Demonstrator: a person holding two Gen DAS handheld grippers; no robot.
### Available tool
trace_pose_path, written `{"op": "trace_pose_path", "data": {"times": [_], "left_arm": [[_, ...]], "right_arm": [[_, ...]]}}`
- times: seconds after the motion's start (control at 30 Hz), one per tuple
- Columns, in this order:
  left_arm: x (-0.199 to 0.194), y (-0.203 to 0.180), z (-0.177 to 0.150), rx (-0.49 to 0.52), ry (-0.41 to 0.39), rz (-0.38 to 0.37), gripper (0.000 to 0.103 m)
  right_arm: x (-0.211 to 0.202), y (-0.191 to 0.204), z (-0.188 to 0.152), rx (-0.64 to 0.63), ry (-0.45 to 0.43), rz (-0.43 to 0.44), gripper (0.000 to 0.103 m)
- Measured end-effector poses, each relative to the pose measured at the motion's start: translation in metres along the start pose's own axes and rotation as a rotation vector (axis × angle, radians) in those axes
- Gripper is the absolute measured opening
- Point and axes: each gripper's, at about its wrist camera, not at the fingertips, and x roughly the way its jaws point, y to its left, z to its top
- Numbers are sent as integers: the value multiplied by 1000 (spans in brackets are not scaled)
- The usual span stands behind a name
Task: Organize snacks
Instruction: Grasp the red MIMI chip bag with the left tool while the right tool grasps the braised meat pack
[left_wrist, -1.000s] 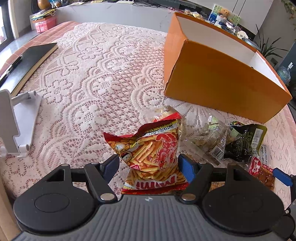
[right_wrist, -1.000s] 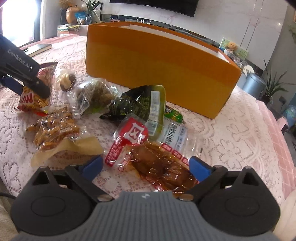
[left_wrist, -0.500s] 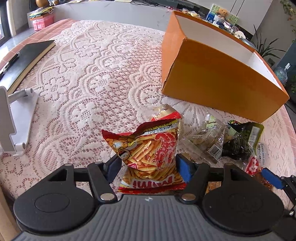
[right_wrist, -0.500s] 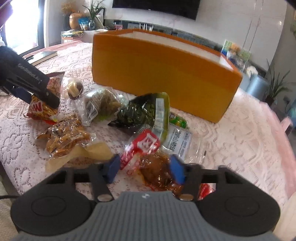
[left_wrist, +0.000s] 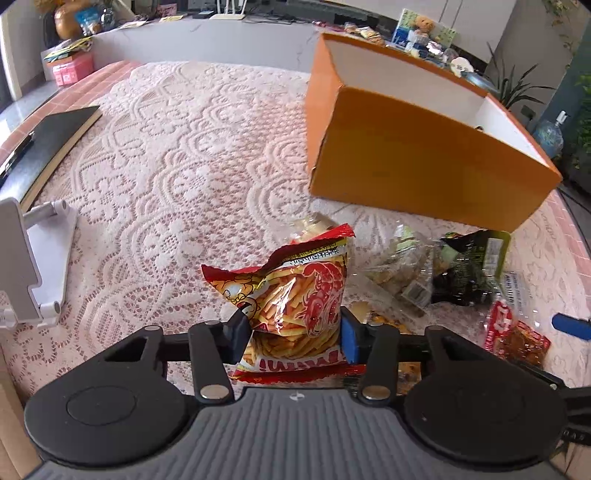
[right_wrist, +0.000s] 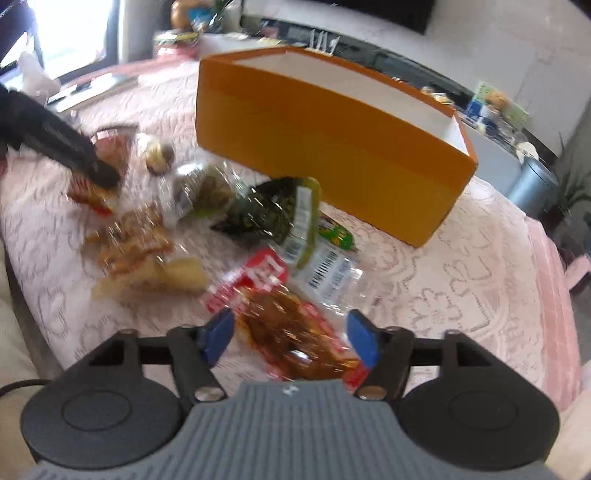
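My left gripper (left_wrist: 293, 334) is shut on a red bag of shrimp sticks (left_wrist: 295, 299) and holds it above the lace tablecloth. My right gripper (right_wrist: 291, 338) is shut on a red-and-clear packet of brown saucy snack (right_wrist: 291, 332), lifted off the table. An open orange box (left_wrist: 417, 173) with a white inside stands at the back right; it also shows in the right wrist view (right_wrist: 325, 147). Loose snacks lie before it: a dark green packet (right_wrist: 269, 214), a clear bag of brown pieces (right_wrist: 133, 247), a clear barcoded packet (right_wrist: 328, 273).
A white phone stand (left_wrist: 33, 266) and a black notebook (left_wrist: 48, 144) lie at the table's left. The lace cloth (left_wrist: 177, 155) covers the table. A grey bin (right_wrist: 535, 184) and plants stand beyond the right edge.
Both grippers closed on their packets and lifted them. The left raised the shrimp-stick bag; the right raised the saucy snack packet, and its view is now blurred by motion.
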Motion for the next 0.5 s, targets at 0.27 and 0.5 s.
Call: {"op": "trace_pose_path", "data": {"times": [0.27,0.5], "left_arm": [[-17,-6,2,4,-19,-41,53],[-24,-14,1,34,-36,-50,53]], "right_arm": [[23,-24,-7,14,85,131,90],[38,-30,-10,46,126,170,98]]}}
